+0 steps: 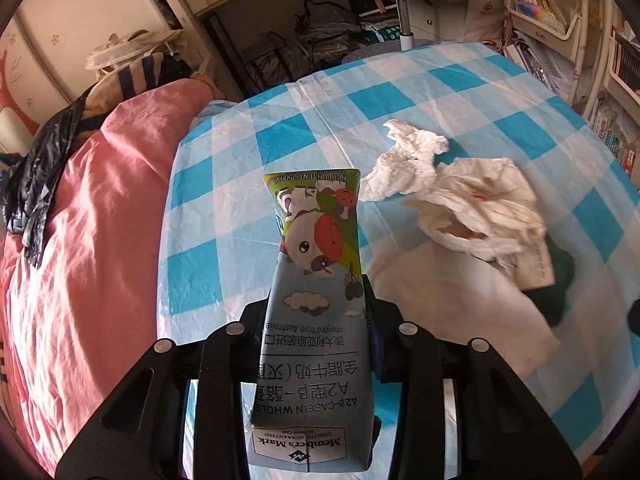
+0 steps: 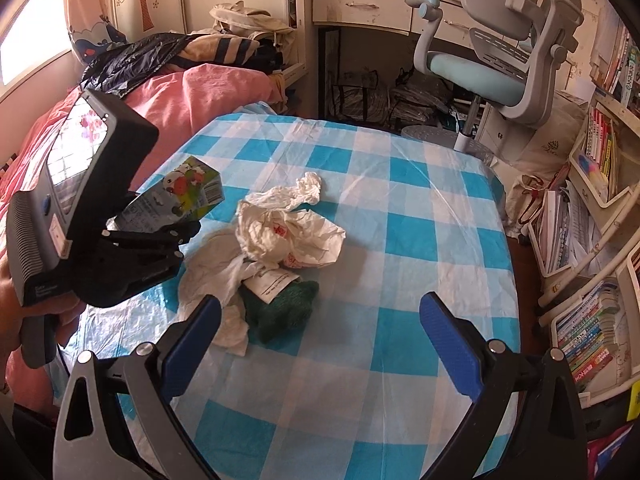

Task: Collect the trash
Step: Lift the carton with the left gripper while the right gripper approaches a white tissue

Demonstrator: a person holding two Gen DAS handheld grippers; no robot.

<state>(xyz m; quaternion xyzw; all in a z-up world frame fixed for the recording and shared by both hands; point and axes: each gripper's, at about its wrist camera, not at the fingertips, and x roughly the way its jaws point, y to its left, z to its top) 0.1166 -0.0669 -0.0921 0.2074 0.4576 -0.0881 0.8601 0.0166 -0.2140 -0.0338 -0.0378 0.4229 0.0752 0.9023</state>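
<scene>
Blue and white squares cover the table cloth [image 2: 400, 216], and the table stands next to a bed with a pink blanket [image 1: 92, 208]. Behind the table is a gray and light blue chair [image 2: 500, 64], and bookshelves [image 2: 600, 184] fill the right side of the room.

The left gripper [image 1: 316, 320] is pinching a milk carton [image 1: 316, 280] between its two fingers. The carton has a cartoon cow on it and looks squashed in the middle. It is held up in the air over the left edge of the table, close to the bed.

The right gripper [image 2: 320, 344] is spread wide with nothing between its blue pads [image 2: 448, 344]. It hangs over the near edge of the table.

More trash lies in a heap near the middle of the table. A crumpled white plastic bag [image 2: 288, 236] sits on top, touching a twisted white tissue [image 2: 304, 190] on its far side. A dark green cloth [image 2: 280, 308] lies on the near side with a paper tag [image 2: 272, 282] resting on it. Another white tissue [image 2: 216, 292] is spread out just left of the green cloth.
</scene>
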